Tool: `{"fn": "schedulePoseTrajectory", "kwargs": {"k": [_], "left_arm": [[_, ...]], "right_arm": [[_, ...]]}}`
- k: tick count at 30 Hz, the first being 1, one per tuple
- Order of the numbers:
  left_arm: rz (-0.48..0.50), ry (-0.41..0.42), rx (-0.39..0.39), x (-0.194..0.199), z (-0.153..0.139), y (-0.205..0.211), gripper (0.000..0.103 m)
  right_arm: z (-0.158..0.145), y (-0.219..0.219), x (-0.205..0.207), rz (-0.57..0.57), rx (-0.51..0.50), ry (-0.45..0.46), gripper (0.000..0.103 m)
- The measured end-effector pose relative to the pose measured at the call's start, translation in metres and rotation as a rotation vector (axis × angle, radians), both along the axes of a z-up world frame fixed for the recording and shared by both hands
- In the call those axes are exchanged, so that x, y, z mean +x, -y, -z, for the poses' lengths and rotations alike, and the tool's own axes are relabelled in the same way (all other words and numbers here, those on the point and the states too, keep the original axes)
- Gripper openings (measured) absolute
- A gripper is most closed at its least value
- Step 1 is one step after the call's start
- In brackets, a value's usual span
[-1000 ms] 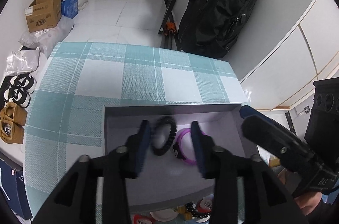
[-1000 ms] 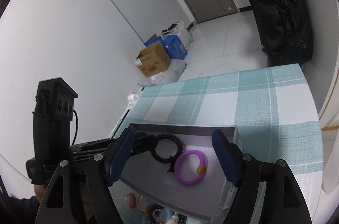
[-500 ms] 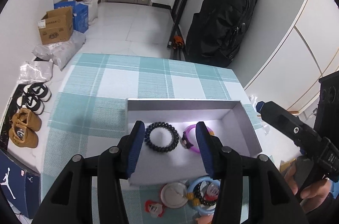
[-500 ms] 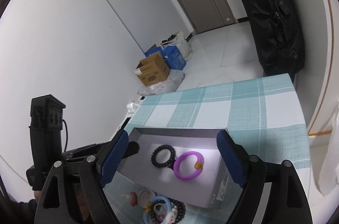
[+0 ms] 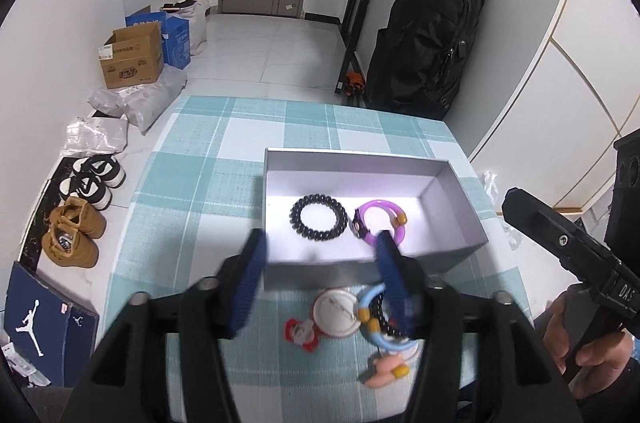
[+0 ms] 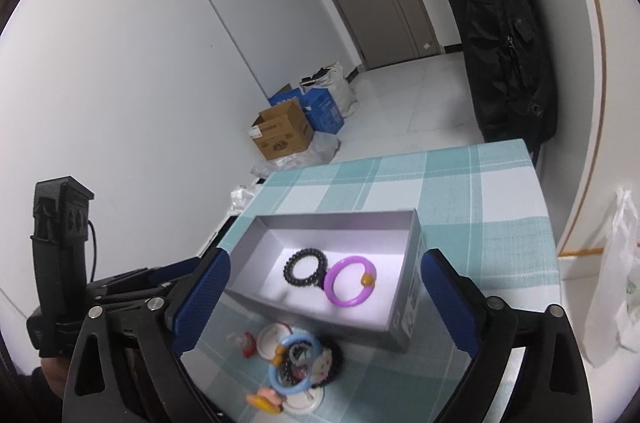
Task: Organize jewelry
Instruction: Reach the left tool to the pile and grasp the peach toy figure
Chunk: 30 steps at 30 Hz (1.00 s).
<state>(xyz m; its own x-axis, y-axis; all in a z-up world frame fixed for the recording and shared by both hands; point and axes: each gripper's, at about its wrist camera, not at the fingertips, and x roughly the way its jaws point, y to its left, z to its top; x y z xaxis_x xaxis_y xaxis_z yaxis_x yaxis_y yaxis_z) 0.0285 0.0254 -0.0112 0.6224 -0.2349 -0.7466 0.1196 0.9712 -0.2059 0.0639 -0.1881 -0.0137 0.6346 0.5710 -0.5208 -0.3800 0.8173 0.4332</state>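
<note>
Jaws on both our grippers have just been opening, and nothing sits between either pair. Our left gripper (image 5: 318, 273) hangs low in the left wrist frame, spread over the near wall of the grey box (image 5: 456, 191). Our right gripper (image 6: 324, 297) stands wide across the bottom of its frame, straddling that box (image 6: 344, 217). Inside, at centre frame, the black coil bracelet (image 5: 319, 218) lies just beside the purple bangle (image 5: 380, 223). Below the box, on the checked surface (image 5: 192, 191), a small heap waits: a blue ring (image 6: 294, 367), a white round badge (image 5: 335, 315), a red charm (image 5: 302, 333).
</note>
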Motion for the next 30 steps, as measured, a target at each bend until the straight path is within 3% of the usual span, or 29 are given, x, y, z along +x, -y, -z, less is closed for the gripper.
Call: {"fn": "schedulePoseTrajectory", "kwargs": {"k": [4, 15, 30], "left_arm": [[-0.008, 0.019, 0.007, -0.013, -0.001, 0.002, 0.064], [0.022, -0.027, 0.042, -0.039, 0.016, 0.021, 0.065], [0.164, -0.172, 0.084, -0.056, 0.047, 0.050, 0.065]], "right_arm": [[0.000, 0.001, -0.009, 0.003, -0.023, 0.007, 0.102], [0.000, 0.004, -0.031, 0.000, -0.059, 0.001, 0.103], [0.009, 0.017, -0.038, 0.037, -0.108, -0.049, 0.103]]}}
